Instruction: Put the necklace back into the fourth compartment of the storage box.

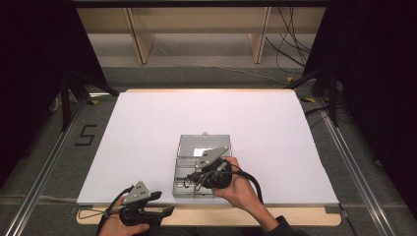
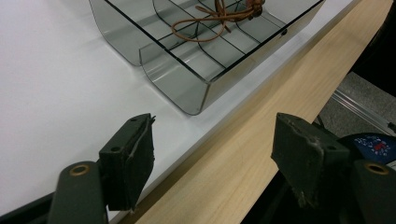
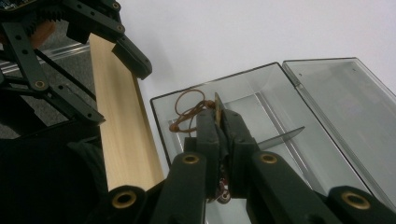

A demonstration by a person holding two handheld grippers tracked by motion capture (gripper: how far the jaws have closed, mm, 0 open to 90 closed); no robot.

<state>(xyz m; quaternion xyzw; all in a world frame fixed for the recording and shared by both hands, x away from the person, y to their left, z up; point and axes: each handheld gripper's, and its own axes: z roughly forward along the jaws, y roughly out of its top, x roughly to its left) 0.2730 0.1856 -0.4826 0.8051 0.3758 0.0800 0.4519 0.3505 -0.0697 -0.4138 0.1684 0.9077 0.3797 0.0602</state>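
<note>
- Right gripper (image 3: 219,122) is over the box (image 1: 180,167), jaws closed on a thin flat tag (image 3: 217,103); brown cord (image 3: 187,112) hangs from it down into the box.
- High view: right gripper (image 1: 199,183) sits above the box's near compartments, hand (image 1: 239,191) behind it at the near edge.
- Box is clear grey plastic with dividers, lid (image 1: 205,145) flipped open flat on the far side; it lies on the white sheet (image 1: 147,128), close to the near edge.
- Cord (image 2: 210,18) is looped and tangled in a near compartment, crossing a divider (image 2: 219,46); divider walls stand around it.
- Another divider (image 3: 280,136) sticks out just beside the right jaws.
- Left gripper (image 2: 212,144) is open, nothing between the jaws; it hangs over the bare wood strip (image 2: 261,140) at the table's near edge, apart from the box.
- High view: left gripper (image 1: 145,204) at near left, well apart from the right one.
- Around: shelf legs (image 1: 140,42) and cables (image 1: 290,44) on the floor beyond the table, metal rail (image 1: 44,167) at left.
</note>
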